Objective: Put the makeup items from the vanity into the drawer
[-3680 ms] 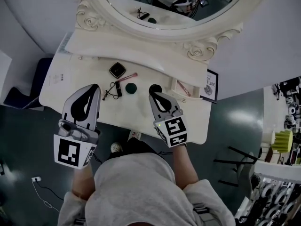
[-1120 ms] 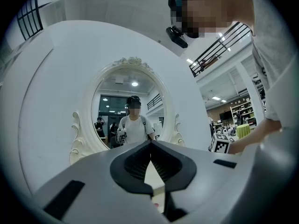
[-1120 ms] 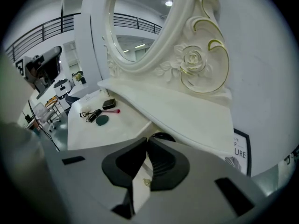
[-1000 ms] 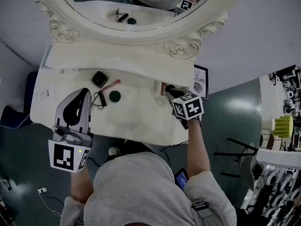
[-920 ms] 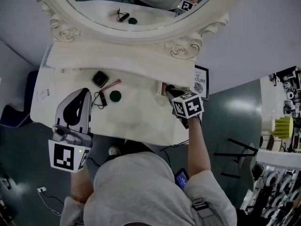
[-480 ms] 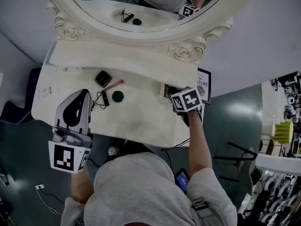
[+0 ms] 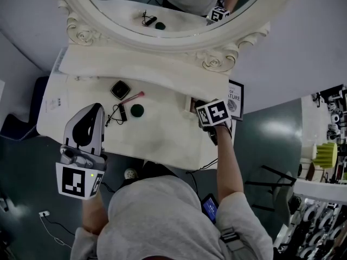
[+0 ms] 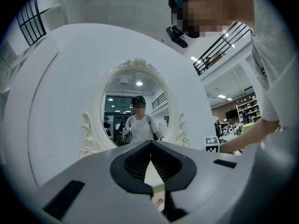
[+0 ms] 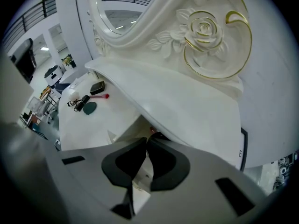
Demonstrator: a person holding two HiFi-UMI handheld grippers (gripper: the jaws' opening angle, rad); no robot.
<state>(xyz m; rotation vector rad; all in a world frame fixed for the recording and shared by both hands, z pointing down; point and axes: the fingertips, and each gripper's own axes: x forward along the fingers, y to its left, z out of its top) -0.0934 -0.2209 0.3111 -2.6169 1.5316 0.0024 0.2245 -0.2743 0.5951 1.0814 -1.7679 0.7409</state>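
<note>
On the white vanity top (image 7: 162,131) lie a black square compact (image 7: 120,89), a pink-tipped pencil (image 7: 132,97), a dark green round pot (image 7: 136,110) and a black tube (image 7: 122,112) with a thin cord. The same items show far left in the right gripper view, among them the green pot (image 9: 89,108). My right gripper (image 7: 195,103) reaches into the small open drawer (image 7: 188,103) at the vanity's right end, jaws closed (image 9: 146,140). A dark thing (image 9: 160,136) sits just past its tips under the shelf. My left gripper (image 7: 96,108) hovers shut (image 8: 150,144) near the front left, beside the tube.
A large oval mirror (image 7: 179,15) in an ornate white frame rises behind the top. A framed sign (image 7: 235,96) leans at the vanity's right end. A raised shelf (image 9: 187,106) overhangs the drawer. A paper label (image 7: 54,103) lies at the far left.
Since the earliest frame my right gripper has gone from the middle of the top to the drawer at the right; the black round item by its tips is gone from there. The left gripper has stayed put.
</note>
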